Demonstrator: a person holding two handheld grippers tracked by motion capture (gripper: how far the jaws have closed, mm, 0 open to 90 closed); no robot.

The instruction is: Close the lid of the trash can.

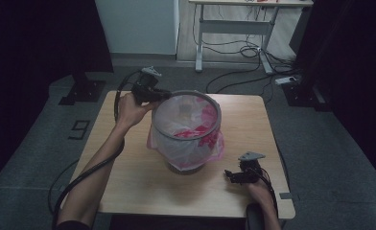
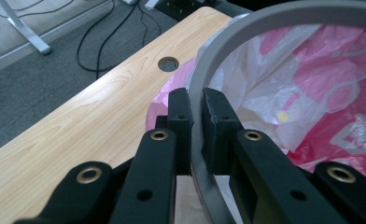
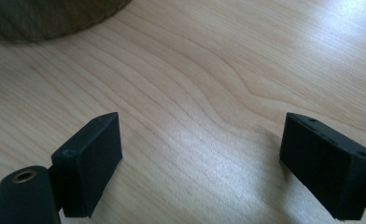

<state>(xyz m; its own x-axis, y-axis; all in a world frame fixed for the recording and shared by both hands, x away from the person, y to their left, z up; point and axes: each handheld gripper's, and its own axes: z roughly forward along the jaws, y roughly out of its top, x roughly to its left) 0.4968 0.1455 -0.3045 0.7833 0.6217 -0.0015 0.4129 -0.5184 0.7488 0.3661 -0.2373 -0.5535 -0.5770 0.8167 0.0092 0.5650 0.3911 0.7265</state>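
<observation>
Closest to my lens, my left gripper (image 2: 197, 109) pinches the grey ring (image 2: 265, 21) of the bin (image 1: 186, 165), one jaw outside, one inside, presumably to seat or lift the hoop that clamps the pink-and-white bag (image 2: 321, 93). The bin sits mid-frame on the table (image 1: 128, 167). At lower right, my right gripper (image 3: 202, 158) rests wide open and empty, parked clear.

High view dim overall; room edges fall to near black, bench (image 1: 128, 177) lit softly from above, faint shadow under the bin (image 1: 186, 129); mild grain, soft detail. Left gripper view brighter; near black jaws slightly out of focus, bin rim (image 2: 265, 18) sharp. Right gripper view bright; pale glare at upper right on the wood, soft shadows beside the jaws.
</observation>
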